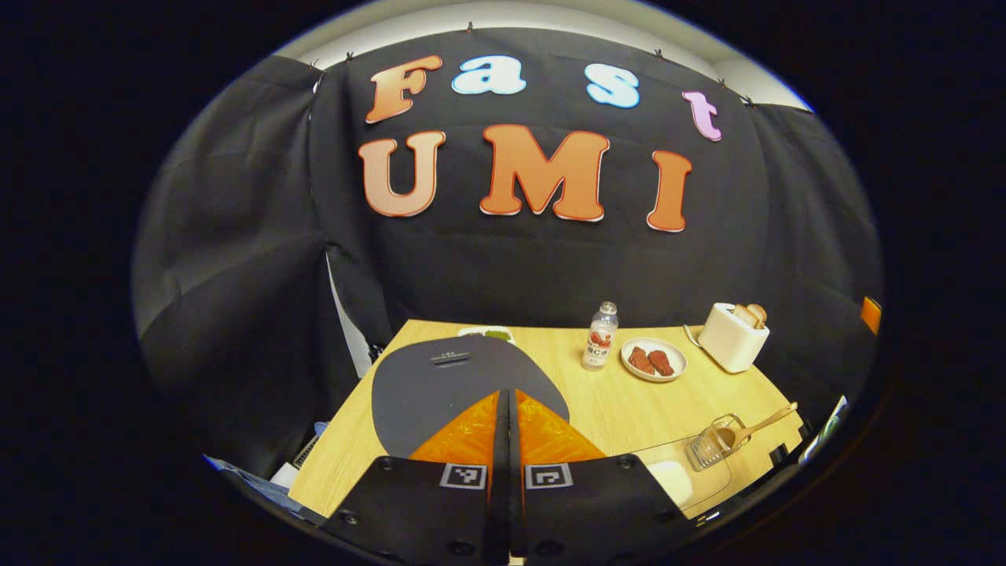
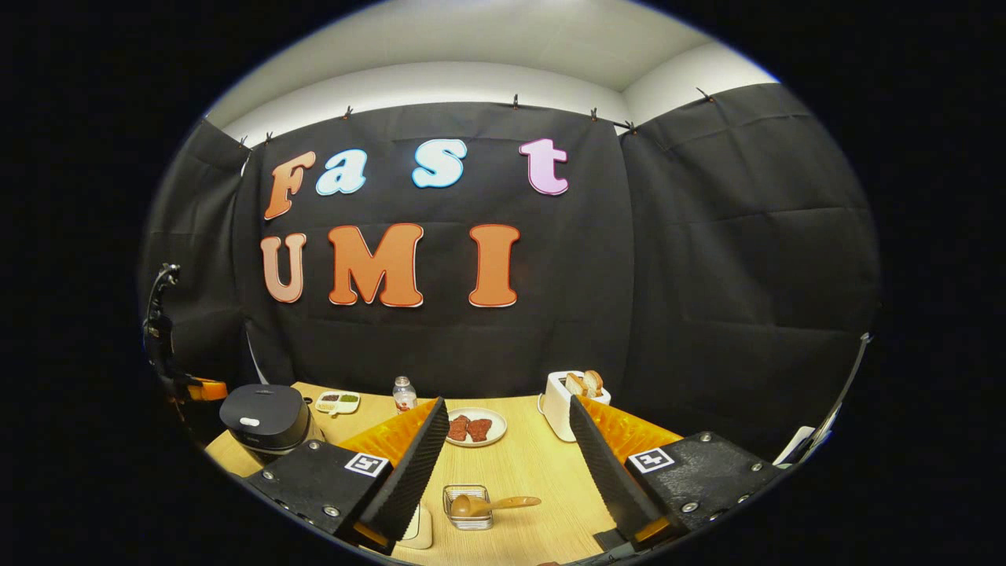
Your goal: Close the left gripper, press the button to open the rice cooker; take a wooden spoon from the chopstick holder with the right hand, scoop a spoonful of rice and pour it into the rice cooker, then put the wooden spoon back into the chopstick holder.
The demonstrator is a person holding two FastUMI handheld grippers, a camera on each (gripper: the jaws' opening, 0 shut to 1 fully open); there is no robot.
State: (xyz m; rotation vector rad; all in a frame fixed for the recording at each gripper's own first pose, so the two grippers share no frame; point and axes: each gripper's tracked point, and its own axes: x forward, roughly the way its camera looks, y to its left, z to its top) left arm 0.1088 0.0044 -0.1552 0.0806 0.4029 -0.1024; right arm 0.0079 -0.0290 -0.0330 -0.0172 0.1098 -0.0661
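The rice cooker (image 2: 263, 420) stands at the left edge of the bench (image 2: 519, 472), lid down, with a pale button on the front of its dark lid. In the left gripper view the lid (image 1: 452, 377) lies directly ahead of and below the left gripper (image 1: 507, 428), whose two fingers are pressed together with no gap and nothing between them. This gripper appears ready for the press, which is judged to be the step in hand; the lid is not yet open.

To press well, keep the fingers together so that they act as one blunt tip, align that tip over the button, and push straight down without sliding sideways across the lid. Keep clear of the lid's swing.

The wire chopstick holder (image 2: 468, 507) sits near the front edge of the bench, with the wooden spoon (image 2: 491, 503) lying across it, handle pointing right. The right gripper (image 2: 503, 464) hangs above it, fingers spread wide and empty.

Toward the back edge stand a bottle (image 1: 601, 336), a plate (image 1: 654, 359) and a toaster (image 1: 732, 336).
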